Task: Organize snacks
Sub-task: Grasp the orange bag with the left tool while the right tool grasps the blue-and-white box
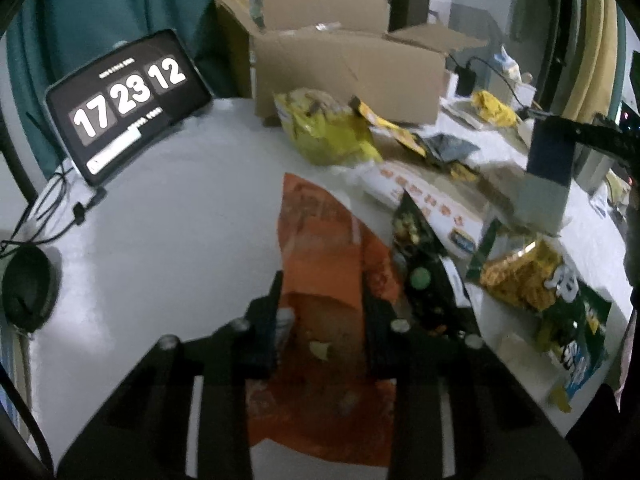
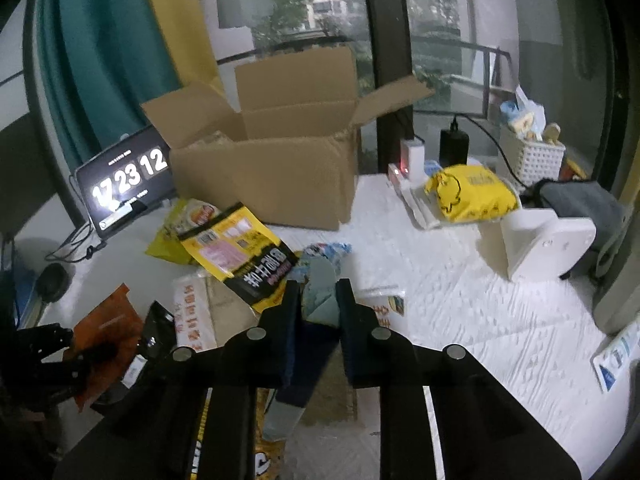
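Orange foil fills the gap between my left claw's [image 1: 320, 320] jaws: they pinch an orange bag [image 1: 320, 240] that runs from under the camera out over the white table [image 1: 160, 220]. Just right of it lies a black packet [image 1: 420, 272] and beyond that a green and yellow bag [image 1: 540, 280]. My right claw [image 2: 318, 308] is clamped narrow on a pale grey-green and navy packet [image 2: 318, 300], which hangs down below the jaws; the left view shows the same packet held up at the right edge, clear of the table. Under and around it lie more snacks: a white pack with orange print [image 2: 192, 312], then a yellow and black bag [image 2: 240, 256] resting partly on another yellow bag [image 2: 176, 232]. Farther back stands an open cardboard box [image 2: 272, 168], flaps up, on the table's far side, the yellow bags just in front of it. Left of the box a tablet clock [image 2: 124, 180] leans with its cable trailing. To the right sit a bright yellow pouch [image 2: 472, 192], a white basket [image 2: 532, 160] and a white appliance [image 2: 544, 240].
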The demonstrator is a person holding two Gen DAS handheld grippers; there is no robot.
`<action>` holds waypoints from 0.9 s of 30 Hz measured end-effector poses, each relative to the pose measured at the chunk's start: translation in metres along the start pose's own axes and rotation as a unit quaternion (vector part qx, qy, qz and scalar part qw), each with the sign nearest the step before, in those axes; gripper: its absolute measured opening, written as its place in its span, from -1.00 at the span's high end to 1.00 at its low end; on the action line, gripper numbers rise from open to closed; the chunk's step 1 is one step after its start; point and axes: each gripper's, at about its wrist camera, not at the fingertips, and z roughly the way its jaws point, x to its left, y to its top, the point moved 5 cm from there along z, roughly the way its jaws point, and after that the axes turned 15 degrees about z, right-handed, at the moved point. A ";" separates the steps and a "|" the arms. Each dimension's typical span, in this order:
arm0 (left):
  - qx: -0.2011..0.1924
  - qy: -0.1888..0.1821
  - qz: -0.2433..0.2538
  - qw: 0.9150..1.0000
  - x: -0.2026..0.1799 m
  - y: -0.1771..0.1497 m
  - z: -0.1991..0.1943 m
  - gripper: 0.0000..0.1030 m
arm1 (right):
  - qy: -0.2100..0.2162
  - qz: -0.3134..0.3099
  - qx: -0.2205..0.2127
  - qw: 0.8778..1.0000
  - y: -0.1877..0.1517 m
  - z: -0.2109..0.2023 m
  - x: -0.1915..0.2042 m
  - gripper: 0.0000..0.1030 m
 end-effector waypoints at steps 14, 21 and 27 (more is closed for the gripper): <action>-0.057 0.008 -0.013 0.998 0.021 0.047 -0.025 0.42 | 0.018 -0.027 -0.043 0.999 0.043 -0.018 0.023 0.62; -0.099 0.019 0.009 0.995 0.030 0.089 -0.038 0.42 | 0.029 -0.045 -0.062 0.997 0.067 -0.021 0.039 0.62; -0.137 0.034 0.022 0.990 0.040 0.128 -0.043 0.42 | 0.034 -0.059 -0.078 0.995 0.091 -0.016 0.049 0.62</action>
